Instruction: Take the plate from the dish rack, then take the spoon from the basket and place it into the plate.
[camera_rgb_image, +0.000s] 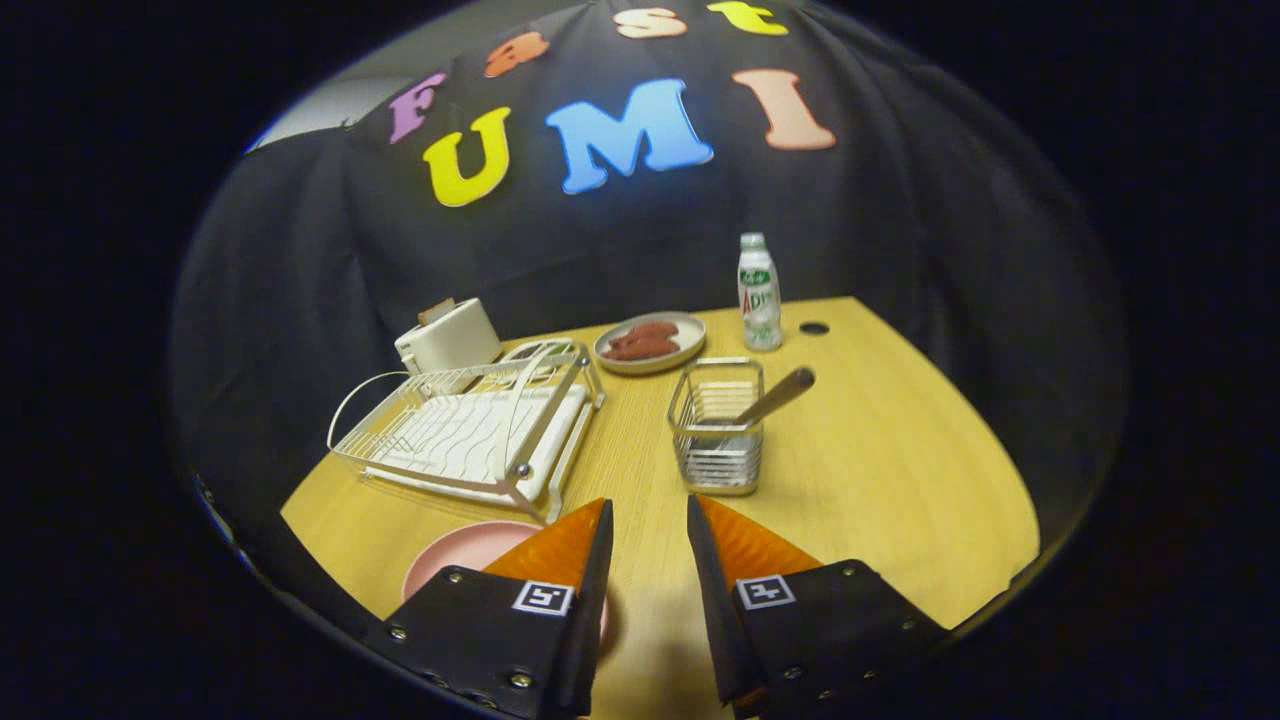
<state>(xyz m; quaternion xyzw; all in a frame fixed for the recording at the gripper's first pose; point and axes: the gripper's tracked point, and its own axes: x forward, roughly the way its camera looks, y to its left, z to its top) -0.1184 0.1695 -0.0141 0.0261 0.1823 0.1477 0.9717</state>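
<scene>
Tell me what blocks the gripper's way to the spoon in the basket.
Nothing visible does. The gripper is open and empty; bare table lies between it and the basket, whose spoon handle leans out over the rim.

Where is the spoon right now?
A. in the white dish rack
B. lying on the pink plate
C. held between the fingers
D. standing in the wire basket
D: the spoon stands in the wire basket, its handle leaning out over the rim, beyond the open gripper, whose fingers hold nothing; the pink plate by the fingers lies bare.
</scene>
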